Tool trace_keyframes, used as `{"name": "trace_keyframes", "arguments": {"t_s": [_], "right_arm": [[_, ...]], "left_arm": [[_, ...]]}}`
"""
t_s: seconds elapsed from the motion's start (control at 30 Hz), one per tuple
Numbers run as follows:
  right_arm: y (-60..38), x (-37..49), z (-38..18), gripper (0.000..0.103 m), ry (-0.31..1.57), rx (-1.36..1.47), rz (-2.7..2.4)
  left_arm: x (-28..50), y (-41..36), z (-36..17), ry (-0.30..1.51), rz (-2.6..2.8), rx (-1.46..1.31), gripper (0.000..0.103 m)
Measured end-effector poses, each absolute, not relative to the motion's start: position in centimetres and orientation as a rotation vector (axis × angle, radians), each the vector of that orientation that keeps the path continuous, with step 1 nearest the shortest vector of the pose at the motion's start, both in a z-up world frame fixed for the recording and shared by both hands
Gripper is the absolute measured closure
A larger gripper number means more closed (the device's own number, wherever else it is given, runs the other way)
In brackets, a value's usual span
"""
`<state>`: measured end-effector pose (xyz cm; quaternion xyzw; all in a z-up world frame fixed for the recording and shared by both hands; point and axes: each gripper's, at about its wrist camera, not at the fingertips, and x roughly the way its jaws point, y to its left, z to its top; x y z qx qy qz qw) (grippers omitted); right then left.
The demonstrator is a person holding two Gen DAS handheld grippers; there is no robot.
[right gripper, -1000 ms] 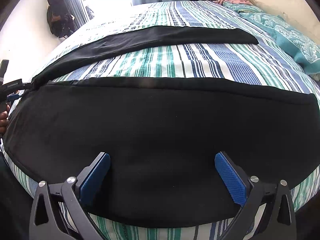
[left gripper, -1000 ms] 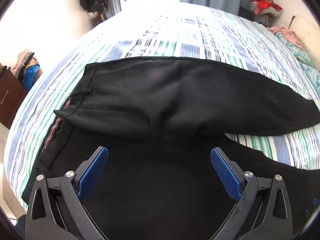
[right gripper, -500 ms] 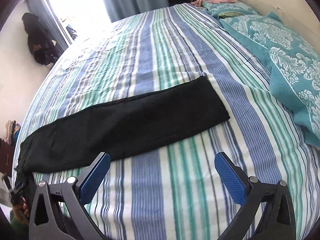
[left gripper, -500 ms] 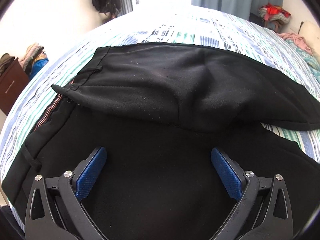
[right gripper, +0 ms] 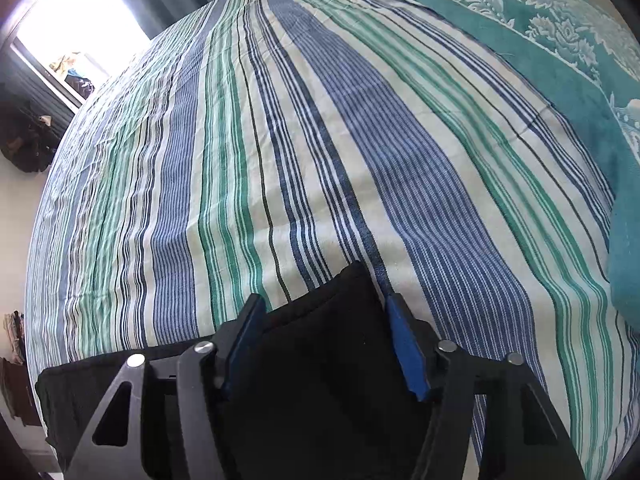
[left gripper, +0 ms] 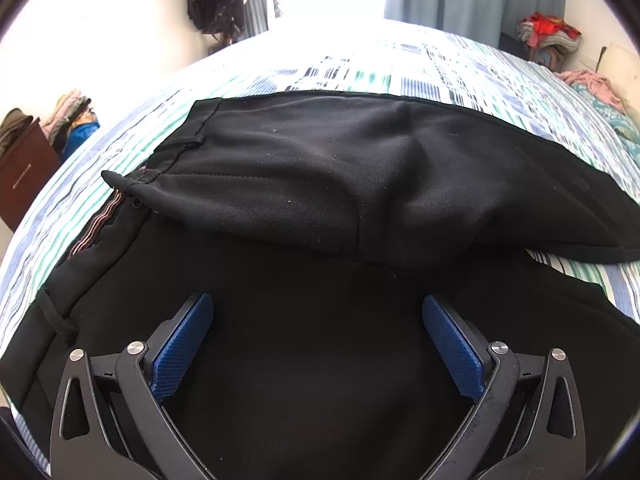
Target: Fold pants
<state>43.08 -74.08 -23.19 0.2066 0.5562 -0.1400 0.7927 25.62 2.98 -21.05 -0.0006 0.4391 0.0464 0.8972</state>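
Bed (right gripper: 360, 140): your largest surface, covered by a sheet striped blue, green and white; it carries the garment.
Teal patterned cover (right gripper: 560, 40): lies along the right side of the bed in your right wrist view.
Pants (left gripper: 320, 208): black, spread flat on the bed; in your left wrist view the waistband (left gripper: 100, 236) sits at left, and one leg lies partly over the other.
Leg end (right gripper: 344, 320): the hem corner of the pants sits between the fingers of your right tongs.
Left tongs (left gripper: 318, 340): spread wide above the black fabric, gripping nothing.
Right tongs (right gripper: 326, 340): partly closed on the pants' leg end; fabric fills the gap between the fingers.
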Motion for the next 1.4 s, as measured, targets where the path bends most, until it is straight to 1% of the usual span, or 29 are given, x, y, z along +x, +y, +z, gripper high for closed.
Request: {"name": "trace_keyframes", "arguments": {"t_s": [0.03,0.07,0.2,0.3,0.37,0.43,0.53,0.57,0.63,0.67,0.7,0.73,0.77,0.8,0.87,0.97,1.13,1.23,1.33,1.37,1.4], "right_arm": [[-73.6,42.9,-23.0,0.076,1.203,0.368,-0.326],[-72.8,42.1,-22.4,0.098,1.173,0.309,-0.333],[-68.7,36.9,-16.7,0.099,0.991,0.206,-0.194],[-63.3,29.2,-12.0,0.099,0.877,0.12,-0.081],[-59.7,22.7,-10.2,0.099,0.832,0.083,-0.046],[-56.8,15.9,-10.2,0.099,0.825,0.117,-0.046],[-55.9,6.5,-13.2,0.099,0.914,0.271,-0.2],[-55.9,4.5,-14.8,0.097,0.985,0.31,-0.305],[-56.4,0.4,-17.0,0.079,1.105,0.399,-0.512],[-56.8,-1.3,-17.0,0.061,1.104,0.465,-0.573],[-57.1,-3.0,-16.4,0.044,1.05,0.529,-0.607],[-57.0,-4.4,-15.4,0.035,0.974,0.567,-0.633],[-56.6,-5.6,-14.3,0.02,0.901,0.572,-0.661],[-56.0,-6.2,-13.2,0.015,0.844,0.555,-0.677],[-54.3,-6.0,-11.9,0.014,0.78,0.53,-0.639],[-50.9,-3.9,-12.4,0.014,0.768,0.57,-0.445],[-43.7,1.6,-17.5,0.014,0.827,0.621,-0.069],[-42.4,4.6,-20.9,0.014,0.882,0.635,-0.056],[-41.8,6.1,-23.1,0.014,0.955,0.556,-0.101],[-41.4,6.0,-23.1,0.013,0.949,0.518,-0.096],[-41.1,6.0,-23.1,0.008,0.947,0.495,-0.092]], "left_arm": [[25.6,3.0,-21.0,0.909,0.096,-0.001,0.0],[25.6,3.0,-21.0,0.91,0.096,-0.001,0.0],[25.6,3.0,-21.0,0.91,0.097,0.0,0.0],[25.7,2.9,-21.0,0.912,0.099,0.004,0.0],[25.7,2.9,-21.0,0.913,0.102,0.008,0.0],[25.7,2.8,-20.9,0.915,0.104,0.012,0.0],[25.8,2.7,-20.8,0.92,0.11,0.02,0.0],[25.8,2.7,-20.8,0.922,0.112,0.023,0.0],[25.9,2.6,-20.7,0.927,0.119,0.029,0.0],[25.9,2.5,-20.7,0.93,0.122,0.033,0.0],[25.9,2.4,-20.6,0.934,0.126,0.035,0.0],[25.9,2.4,-20.5,0.942,0.129,0.034,0.0],[26.0,2.5,-20.4,0.955,0.131,0.03,0.0],[26.0,2.5,-20.2,0.973,0.134,0.028,0.0],[25.5,2.6,-19.5,1.016,0.143,0.015,0.0],[22.3,2.6,-18.2,1.023,0.075,-0.057,0.0],[16.2,2.3,-17.6,0.988,-0.004,-0.055,0.0],[15.6,2.7,-17.5,0.996,-0.036,-0.111,0.0],[16.0,2.9,-17.6,0.974,-0.051,-0.117,0.0],[16.1,3.0,-18.1,0.977,-0.056,-0.126,0.0],[16.2,3.0,-18.8,0.991,-0.061,-0.128,0.0]]}}
